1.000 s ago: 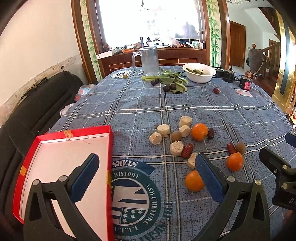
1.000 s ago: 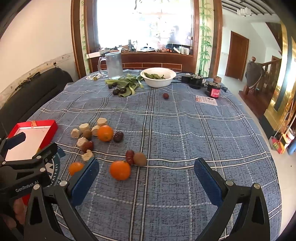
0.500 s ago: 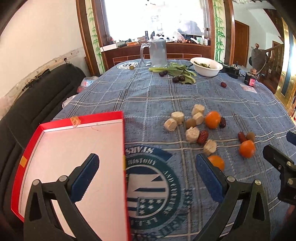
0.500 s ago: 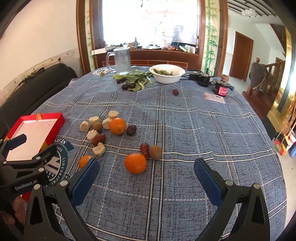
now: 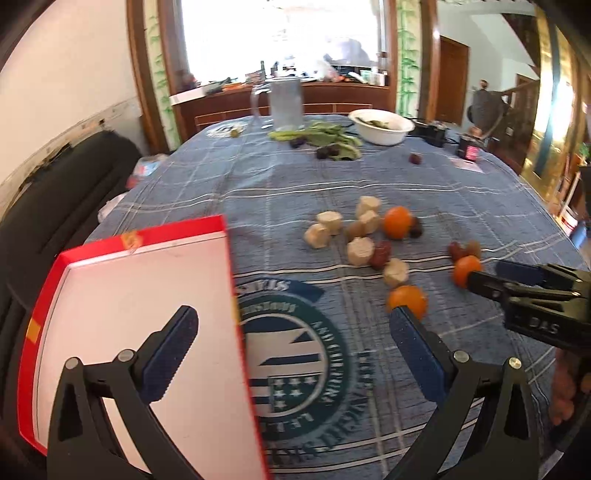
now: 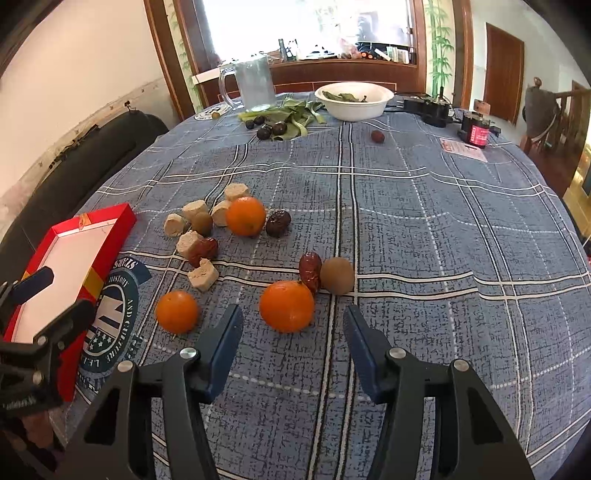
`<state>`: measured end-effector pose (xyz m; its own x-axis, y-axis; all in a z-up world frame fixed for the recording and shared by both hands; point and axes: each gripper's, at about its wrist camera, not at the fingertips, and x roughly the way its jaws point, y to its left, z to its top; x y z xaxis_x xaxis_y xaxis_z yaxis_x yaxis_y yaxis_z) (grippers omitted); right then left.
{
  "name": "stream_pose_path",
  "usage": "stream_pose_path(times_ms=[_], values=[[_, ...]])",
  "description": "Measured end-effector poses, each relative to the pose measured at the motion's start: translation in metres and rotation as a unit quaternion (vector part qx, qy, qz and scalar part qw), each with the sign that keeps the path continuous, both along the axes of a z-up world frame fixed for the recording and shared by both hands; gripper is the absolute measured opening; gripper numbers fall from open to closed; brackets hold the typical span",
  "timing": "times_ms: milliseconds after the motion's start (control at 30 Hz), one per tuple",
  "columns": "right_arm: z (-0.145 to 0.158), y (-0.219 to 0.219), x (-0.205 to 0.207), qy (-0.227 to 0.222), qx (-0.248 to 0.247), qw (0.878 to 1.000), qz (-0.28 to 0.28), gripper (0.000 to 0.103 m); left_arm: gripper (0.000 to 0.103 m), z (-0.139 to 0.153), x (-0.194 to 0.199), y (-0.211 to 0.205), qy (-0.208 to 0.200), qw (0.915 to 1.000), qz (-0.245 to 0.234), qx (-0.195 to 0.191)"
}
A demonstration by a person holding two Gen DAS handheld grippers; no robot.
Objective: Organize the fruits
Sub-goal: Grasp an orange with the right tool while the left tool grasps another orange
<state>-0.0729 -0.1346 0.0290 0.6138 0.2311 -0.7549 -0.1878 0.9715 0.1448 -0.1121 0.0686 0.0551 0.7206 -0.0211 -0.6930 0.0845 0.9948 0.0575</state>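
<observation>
None of the fruit is sorted yet: the red tray at near left holds nothing. The right gripper, jaws closing, has the nearest orange just ahead, not yet pinched. The left gripper hangs wide, empty. Farther off, two oranges, dates and kiwis lie scattered.

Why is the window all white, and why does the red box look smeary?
Both views: daylight overexposes the window. Left wrist view: the red box edge is motion-blurred, as are the oranges. Right wrist view: sharper; straight tablecloth lines bend from the fisheye lens.
</observation>
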Motion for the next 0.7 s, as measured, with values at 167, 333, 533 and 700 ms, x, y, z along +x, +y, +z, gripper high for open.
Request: stream_pose_path(times_ms=[167, 333, 533, 700], values=[[-0.001, 0.004, 0.007, 0.005, -0.001, 1.000, 0.010, 0.050, 0.103, -0.006, 0.006, -0.021, 0.020, 0.9991, -0.035, -0.009], [-0.008, 0.006, 0.015, 0.016, -0.001, 1.000, 0.015, 0.047, 0.103, -0.014, 0.015, -0.034, 0.043, 0.9972, -0.058, -0.020], [-0.013, -0.002, 0.018, 0.019, 0.023, 0.999, 0.018, 0.034, 0.096, -0.024, 0.026, -0.044, 0.067, 0.9951, -0.067, -0.026], [-0.015, -0.009, 0.018, 0.023, 0.046, 0.998, 0.022, 0.033, 0.076, -0.030, 0.035, -0.051, 0.082, 0.9929, -0.080, -0.032]])
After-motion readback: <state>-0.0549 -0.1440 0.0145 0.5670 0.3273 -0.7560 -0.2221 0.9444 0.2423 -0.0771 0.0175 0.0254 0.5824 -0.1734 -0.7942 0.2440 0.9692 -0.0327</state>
